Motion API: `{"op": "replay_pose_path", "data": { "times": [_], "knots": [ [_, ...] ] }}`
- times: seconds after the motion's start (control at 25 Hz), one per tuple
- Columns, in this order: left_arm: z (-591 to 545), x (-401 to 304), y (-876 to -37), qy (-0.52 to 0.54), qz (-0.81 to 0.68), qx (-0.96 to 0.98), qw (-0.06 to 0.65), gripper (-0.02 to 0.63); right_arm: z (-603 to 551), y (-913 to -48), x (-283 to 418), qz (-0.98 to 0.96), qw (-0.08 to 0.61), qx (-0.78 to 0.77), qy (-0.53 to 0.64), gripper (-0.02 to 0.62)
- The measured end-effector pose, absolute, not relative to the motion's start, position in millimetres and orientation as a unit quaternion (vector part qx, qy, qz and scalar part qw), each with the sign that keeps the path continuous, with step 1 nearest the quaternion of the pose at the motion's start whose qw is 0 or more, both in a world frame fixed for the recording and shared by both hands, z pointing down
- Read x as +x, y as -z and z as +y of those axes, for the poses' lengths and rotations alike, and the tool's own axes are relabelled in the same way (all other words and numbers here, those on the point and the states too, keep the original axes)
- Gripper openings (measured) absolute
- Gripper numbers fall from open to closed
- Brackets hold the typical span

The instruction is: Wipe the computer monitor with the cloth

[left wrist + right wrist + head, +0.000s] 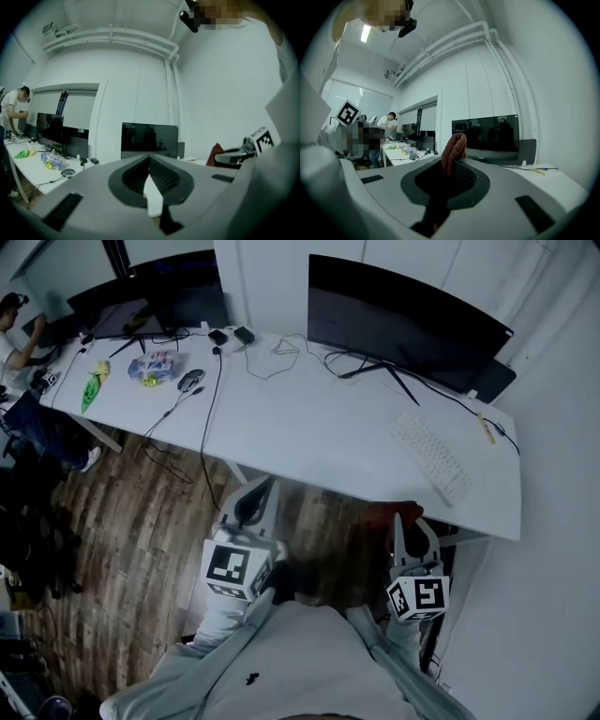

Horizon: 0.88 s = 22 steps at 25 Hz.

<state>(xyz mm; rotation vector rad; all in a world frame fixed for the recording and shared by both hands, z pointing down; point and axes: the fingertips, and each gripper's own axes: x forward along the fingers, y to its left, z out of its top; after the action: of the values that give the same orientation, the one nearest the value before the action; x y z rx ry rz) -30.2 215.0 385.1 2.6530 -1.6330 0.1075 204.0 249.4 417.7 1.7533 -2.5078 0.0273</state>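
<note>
A wide dark monitor (403,320) stands at the back right of the white desk (309,442). I hold both grippers low, in front of the desk's near edge. My right gripper (400,518) is shut on a reddish-brown cloth (389,513). In the right gripper view the cloth (455,149) sticks up from between the jaws of the gripper (453,158), with the monitor (487,133) well beyond it. My left gripper (263,486) is shut and holds nothing. The left gripper view shows that gripper (149,158) pointing toward the monitor (150,139).
A white keyboard (431,457) lies in front of the monitor, a yellow pen (486,427) to its right. Cables, a mouse (190,380), packets and two more screens (141,301) fill the desk's left end, where a person (11,324) sits. Below is wooden floor (122,521).
</note>
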Motion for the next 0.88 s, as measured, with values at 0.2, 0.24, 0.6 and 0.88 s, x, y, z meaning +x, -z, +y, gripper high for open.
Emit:
{"op": "replay_pose_path", "data": {
  "times": [0.2, 0.24, 0.6, 0.88],
  "knots": [
    [150, -71, -373, -0.034, -0.533, 0.846, 0.007, 0.020, 175, -406, 165, -0.822, 0.038, 0.568, -0.006, 0.035],
    [138, -80, -373, -0.034, -0.533, 0.845, 0.006, 0.020, 162, -405, 157, -0.823, 0.038, 0.567, -0.006, 0.035],
    [60, -142, -382, -0.046, -0.528, 0.848, 0.016, 0.021, 78, -412, 95, -0.822, 0.040, 0.568, -0.019, 0.035],
    [31, -157, -405, -0.049, -0.518, 0.852, 0.050, 0.021, 47, -422, 73, -0.820, 0.065, 0.568, -0.029, 0.035]
  ]
}}
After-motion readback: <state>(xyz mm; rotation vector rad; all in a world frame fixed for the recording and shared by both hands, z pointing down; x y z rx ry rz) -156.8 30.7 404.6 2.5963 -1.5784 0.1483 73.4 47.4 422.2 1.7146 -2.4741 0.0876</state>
